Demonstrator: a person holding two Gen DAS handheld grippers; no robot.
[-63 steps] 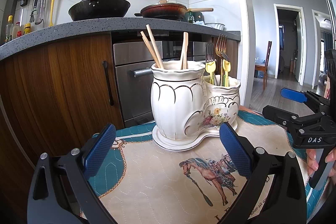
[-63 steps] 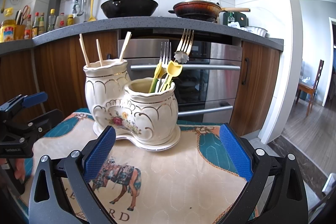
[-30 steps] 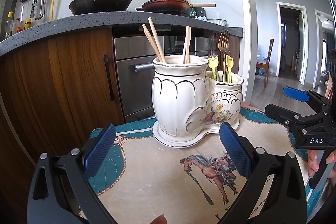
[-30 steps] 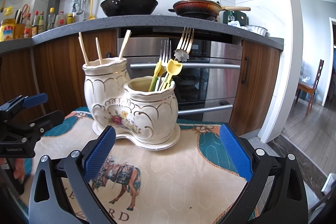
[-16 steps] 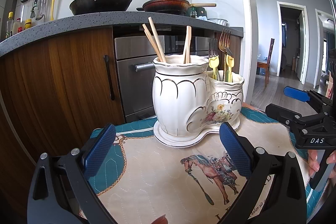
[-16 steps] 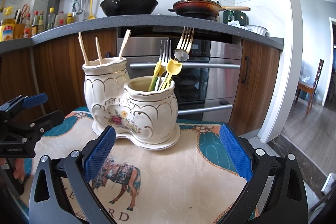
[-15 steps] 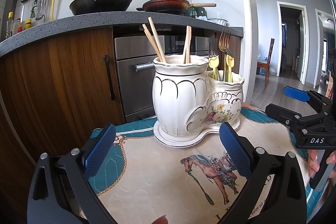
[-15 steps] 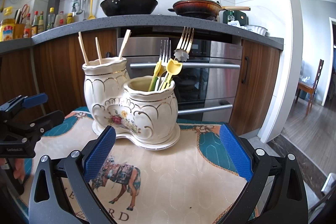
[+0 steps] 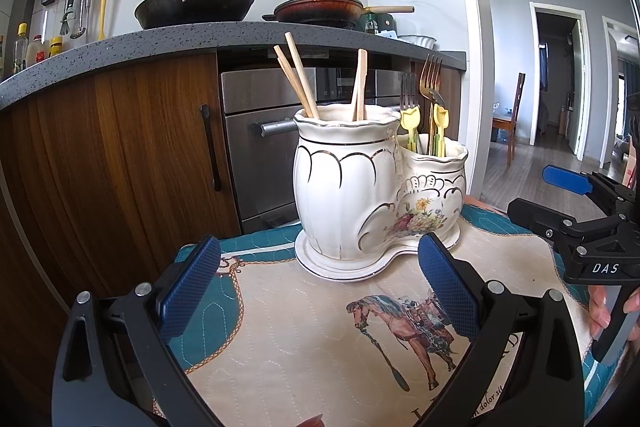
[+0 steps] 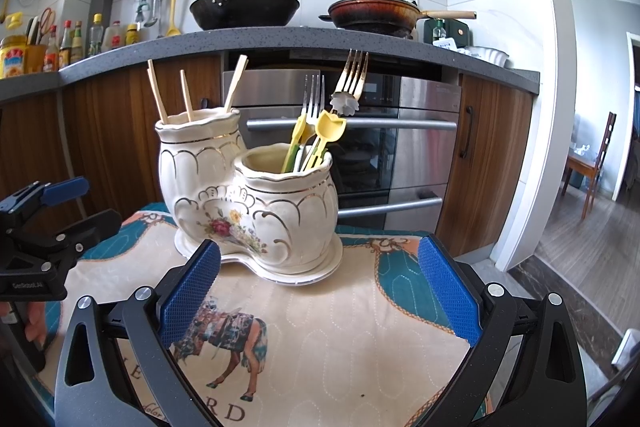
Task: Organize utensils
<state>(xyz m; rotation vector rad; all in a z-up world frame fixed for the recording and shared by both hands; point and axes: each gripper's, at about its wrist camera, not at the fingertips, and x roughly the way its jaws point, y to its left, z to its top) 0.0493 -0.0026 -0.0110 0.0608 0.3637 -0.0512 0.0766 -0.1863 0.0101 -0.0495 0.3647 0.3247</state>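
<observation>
A white double pot (image 9: 376, 187) with gold lines and painted flowers is set on a cloth mat (image 10: 340, 327) with a horse picture. Wooden chopsticks (image 9: 300, 83) are kept in the tall pot, forks (image 10: 352, 75) in the short one. The left gripper (image 9: 316, 291) and the right gripper (image 10: 316, 291) are held wide apart, with nothing in them. "DAS" can be read on the right gripper.
</observation>
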